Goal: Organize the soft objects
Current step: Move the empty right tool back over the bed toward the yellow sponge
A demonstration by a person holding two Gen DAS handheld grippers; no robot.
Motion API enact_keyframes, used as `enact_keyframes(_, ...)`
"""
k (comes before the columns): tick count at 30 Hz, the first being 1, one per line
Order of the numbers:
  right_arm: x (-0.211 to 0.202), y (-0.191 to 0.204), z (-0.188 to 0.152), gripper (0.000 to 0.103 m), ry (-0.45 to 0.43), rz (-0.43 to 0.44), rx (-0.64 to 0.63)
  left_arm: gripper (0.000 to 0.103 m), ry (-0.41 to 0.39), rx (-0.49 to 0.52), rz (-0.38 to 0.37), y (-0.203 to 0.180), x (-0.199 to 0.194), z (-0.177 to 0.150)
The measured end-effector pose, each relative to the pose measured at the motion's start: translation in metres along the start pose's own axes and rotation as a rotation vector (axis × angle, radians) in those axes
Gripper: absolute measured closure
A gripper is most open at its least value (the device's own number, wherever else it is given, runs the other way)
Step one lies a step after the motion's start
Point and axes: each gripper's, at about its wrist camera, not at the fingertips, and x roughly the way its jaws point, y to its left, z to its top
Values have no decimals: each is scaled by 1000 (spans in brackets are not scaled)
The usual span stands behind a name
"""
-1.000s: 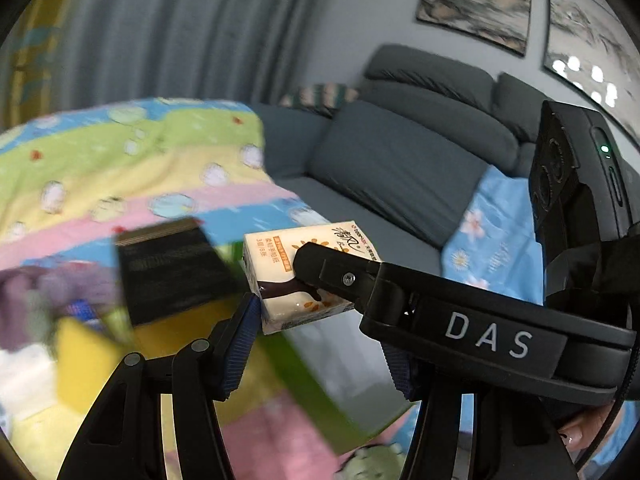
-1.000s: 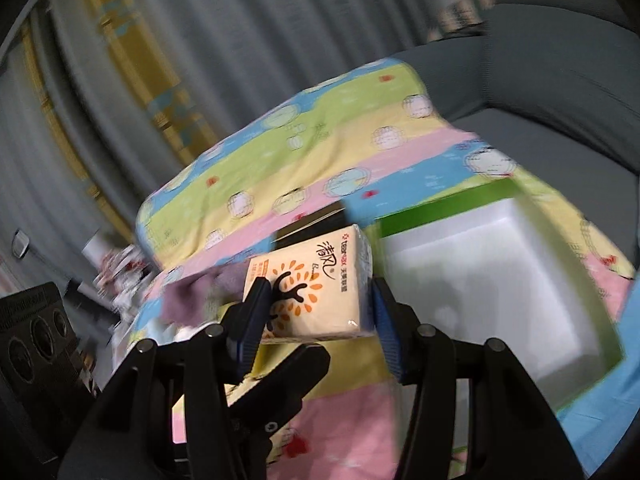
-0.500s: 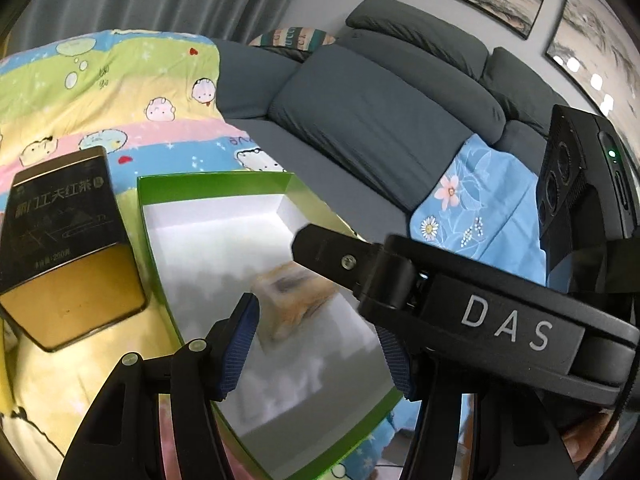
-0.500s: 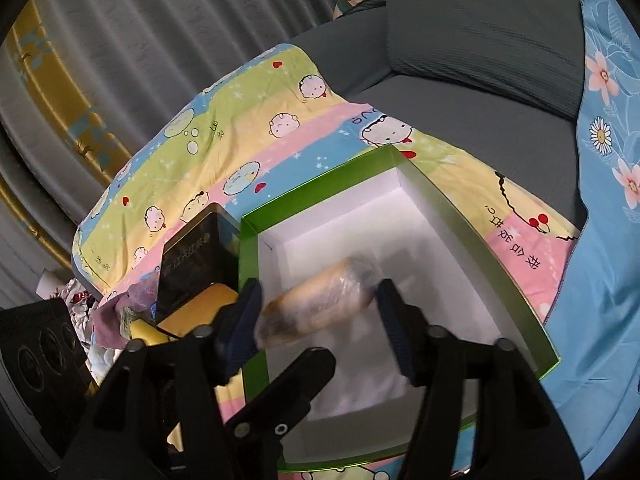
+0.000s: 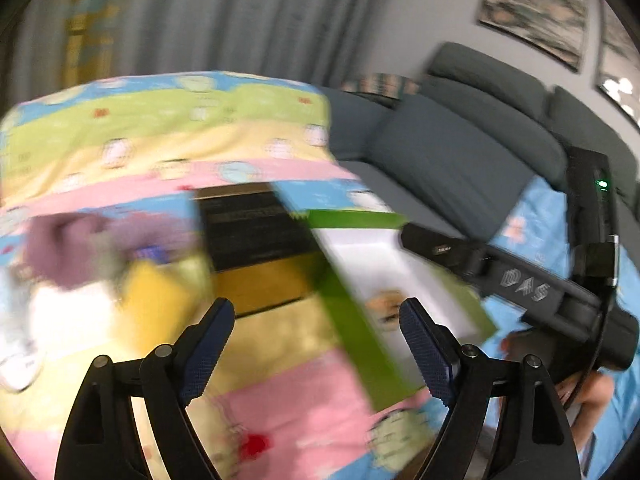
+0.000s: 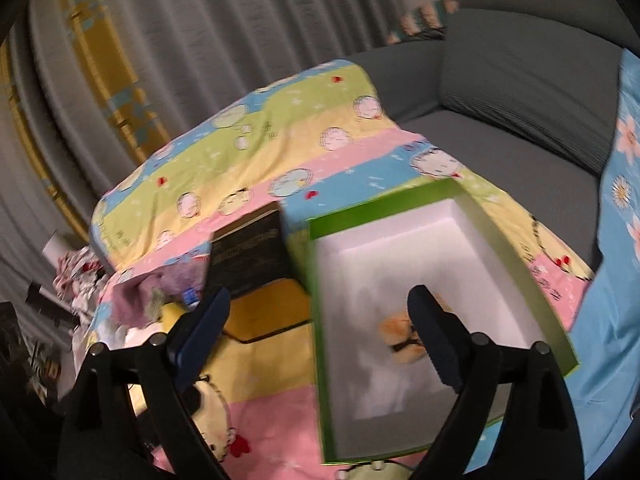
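A tissue pack with orange print lies inside the green box with a white inside, on the striped cartoon blanket. It shows blurred in the left wrist view, inside the same box. My right gripper is open and empty, above the box's left wall. My left gripper is open and empty, above the blanket left of the box. The right gripper's body crosses the right of the left wrist view. A purple cloth and other soft things lie in a pile at the left.
A black and gold box lies just left of the green box. A yellow item sits by the pile. A grey sofa is behind, with a blue flowered cloth at the right. Curtains hang at the back.
My right gripper opened and let the tissue pack drop into the green box, then pulled back. Both grippers have swung up and left; the left wrist view is motion-blurred.
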Motion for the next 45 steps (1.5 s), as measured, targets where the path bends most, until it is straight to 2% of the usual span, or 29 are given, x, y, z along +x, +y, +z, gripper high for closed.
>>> enact_keyframes(5,18,40,-9,12,50,126,-70,18,14,-120,290,68,-28,-24)
enact_keyframes(8,42,66,-20,12,110,162,-93,18,32,-204,363,109,-30,-43)
enact_keyframes(10,63,83,-30,12,150,178,-86,18,77,-277,427,133,-30,-54)
enact_keyframes(13,93,107,-47,12,216,215,-71,18,73,-354,430,154,-36,-57)
enact_keyframes(16,117,130,-64,12,257,217,-71,18,77,-414,429,170,-43,-62)
enact_keyframes(17,123,136,-67,12,263,207,-81,18,77,-419,436,174,-47,-63)
enact_keyframes(20,142,148,-72,12,275,108,-102,18,60,-433,471,183,-56,-66)
enact_keyframes(24,156,153,-79,12,292,53,-108,18,38,-435,469,194,-66,-68)
enact_keyframes(25,159,154,-79,14,294,46,-109,18,39,-437,470,197,-68,-69)
enact_keyframes(28,165,154,-82,37,308,41,-116,18,47,-446,475,204,-70,-71)
enact_keyframes(31,157,159,-81,43,285,40,-155,18,49,-457,474,209,-72,-72)
enact_keyframes(32,152,161,-80,44,291,46,-175,18,49,-460,471,210,-73,-72)
enact_keyframes(34,139,164,-77,44,331,111,-205,18,53,-465,467,211,-74,-72)
enact_keyframes(38,110,181,-85,40,488,352,-341,18,46,-482,470,215,-77,-73)
enact_keyframes(39,105,184,-89,39,506,381,-380,18,47,-485,473,215,-77,-73)
enact_keyframes(42,99,194,-102,37,534,405,-455,18,55,-484,480,217,-77,-75)
enact_keyframes(45,113,205,-113,36,586,392,-478,18,73,-475,494,216,-73,-77)
